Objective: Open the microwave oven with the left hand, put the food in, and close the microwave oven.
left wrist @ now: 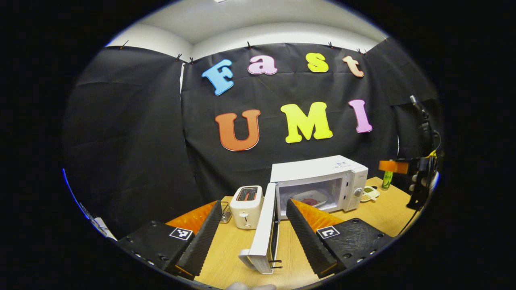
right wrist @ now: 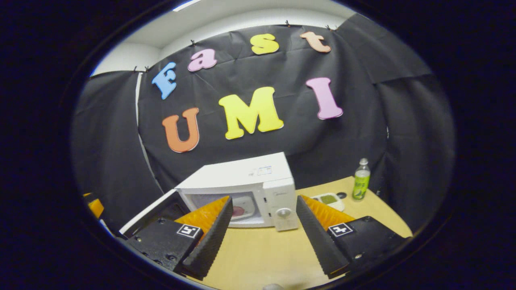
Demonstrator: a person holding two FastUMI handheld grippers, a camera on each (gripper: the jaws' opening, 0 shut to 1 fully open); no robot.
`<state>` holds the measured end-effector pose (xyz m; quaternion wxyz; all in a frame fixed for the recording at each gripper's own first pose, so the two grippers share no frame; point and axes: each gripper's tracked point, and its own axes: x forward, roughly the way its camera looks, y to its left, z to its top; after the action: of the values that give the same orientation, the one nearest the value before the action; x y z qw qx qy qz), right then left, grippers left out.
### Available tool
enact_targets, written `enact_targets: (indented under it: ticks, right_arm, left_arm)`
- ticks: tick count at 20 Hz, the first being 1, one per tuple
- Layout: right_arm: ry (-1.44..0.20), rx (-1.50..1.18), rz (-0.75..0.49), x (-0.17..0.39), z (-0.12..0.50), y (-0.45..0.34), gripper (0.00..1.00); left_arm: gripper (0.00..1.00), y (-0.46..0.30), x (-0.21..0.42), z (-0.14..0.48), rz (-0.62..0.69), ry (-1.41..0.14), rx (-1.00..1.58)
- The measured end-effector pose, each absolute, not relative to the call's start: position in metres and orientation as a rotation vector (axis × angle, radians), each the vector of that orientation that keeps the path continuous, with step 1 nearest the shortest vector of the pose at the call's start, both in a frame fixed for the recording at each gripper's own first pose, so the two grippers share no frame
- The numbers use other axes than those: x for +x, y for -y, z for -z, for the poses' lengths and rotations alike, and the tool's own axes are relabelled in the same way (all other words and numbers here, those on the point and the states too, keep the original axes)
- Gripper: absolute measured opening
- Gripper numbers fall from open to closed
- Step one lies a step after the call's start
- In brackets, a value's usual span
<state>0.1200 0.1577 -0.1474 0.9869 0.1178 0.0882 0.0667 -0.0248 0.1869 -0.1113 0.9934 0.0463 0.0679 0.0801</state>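
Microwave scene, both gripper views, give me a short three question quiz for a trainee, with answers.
1. True or false: the microwave door is shut.
2. What sits inside the microwave?
3. Which stands left of the microwave in the left gripper view: A) toaster, B) bottle, C) kettle?

Key: 1. False, it hangs open between the left gripper fingers. 2. A plate of food. 3. A.

The microwave oven (left wrist: pixel 318 171) had a smooth, slightly glossy white plastic-looking shell, as did the toaster (left wrist: pixel 246 207). The table (right wrist: pixel 266 253) looked like matt pale wood laminate. The green bottle (right wrist: pixel 361 180) looked like clear plastic.
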Motion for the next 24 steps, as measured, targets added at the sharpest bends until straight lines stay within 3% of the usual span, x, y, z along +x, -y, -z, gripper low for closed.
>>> enact_targets:
  ticks: [1, 2, 3, 4, 5, 6, 8, 9, 10, 11, 12, 13, 14, 15, 16, 18, 19, 20, 21, 24]
  right_arm:
    - [-0.172, 0.211, -0.117, 0.103, 0.134, -0.145, 0.89]
    - [-0.165, 0.185, -0.093, 0.093, 0.128, -0.132, 0.89]
    - [-0.172, 0.171, -0.072, 0.084, 0.125, -0.121, 1.00]
    - [-0.181, 0.168, -0.065, 0.077, 0.123, -0.115, 0.89]
    - [-0.193, 0.169, -0.060, 0.070, 0.120, -0.110, 0.90]
    - [-0.211, 0.171, -0.058, 0.063, 0.120, -0.107, 1.00]
    - [-0.227, 0.176, -0.073, 0.055, 0.115, -0.113, 1.00]
    - [-0.228, 0.184, -0.081, 0.049, 0.113, -0.115, 1.00]
    - [-0.227, 0.185, -0.082, 0.045, 0.111, -0.117, 0.92]
    - [-0.234, 0.189, -0.091, 0.042, 0.111, -0.120, 0.92]
    - [-0.242, 0.194, -0.105, 0.039, 0.110, -0.123, 1.00]
    - [-0.249, 0.188, -0.109, 0.037, 0.109, -0.124, 0.92]
    - [-0.250, 0.179, -0.102, 0.037, 0.109, -0.122, 1.00]
    - [-0.248, 0.171, -0.095, 0.037, 0.107, -0.120, 1.00]
    - [-0.249, 0.167, -0.081, 0.036, 0.105, -0.118, 1.00]
    - [-0.255, 0.174, -0.088, 0.033, 0.103, -0.124, 1.00]
    - [-0.256, 0.172, -0.090, 0.033, 0.102, -0.125, 0.92]
    - [-0.260, 0.162, -0.089, 0.032, 0.101, -0.126, 0.92]
    - [-0.261, 0.149, -0.084, 0.031, 0.101, -0.125, 1.00]
    - [-0.248, 0.134, -0.077, 0.029, 0.091, -0.125, 1.00]
  left_arm:
    - [0.96, -0.189, -0.021, 0.114, -0.161, -0.139, 0.095]
    - [0.95, -0.192, -0.017, 0.117, -0.159, -0.135, 0.096]
    - [0.95, -0.197, -0.013, 0.123, -0.163, -0.141, 0.095]
    - [0.94, -0.200, -0.010, 0.129, -0.165, -0.149, 0.096]
    - [0.92, -0.206, -0.008, 0.135, -0.168, -0.153, 0.091]
    - [0.83, -0.209, -0.005, 0.140, -0.169, -0.156, 0.079]
    - [0.64, -0.214, 0.001, 0.146, -0.167, -0.154, 0.057]
    - [0.61, -0.213, 0.004, 0.153, -0.151, -0.163, 0.050]
    - [0.53, -0.215, 0.005, 0.159, -0.152, -0.162, 0.050]
    - [0.45, -0.218, 0.007, 0.162, -0.152, -0.163, 0.055]
    - [0.29, -0.222, 0.008, 0.169, -0.147, -0.169, 0.052]
    - [0.19, -0.224, 0.006, 0.176, -0.140, -0.179, 0.044]
    - [0.18, -0.227, 0.006, 0.180, -0.144, -0.178, 0.041]
    - [0.13, -0.235, 0.006, 0.185, -0.160, -0.179, 0.044]
    - [0.02, -0.241, 0.007, 0.192, -0.160, -0.193, 0.044]
    - [0.02, -0.245, -0.006, 0.208, -0.164, -0.222, 0.055]
    - [0.00, -0.247, 0.000, 0.223, -0.147, -0.245, 0.050]
    - [0.00, -0.249, 0.000, 0.230, -0.143, -0.248, 0.048]
    - [0.00, -0.249, -0.004, 0.237, -0.130, -0.268, 0.029]
    - [0.00, -0.251, -0.002, 0.246, -0.138, -0.259, 0.034]
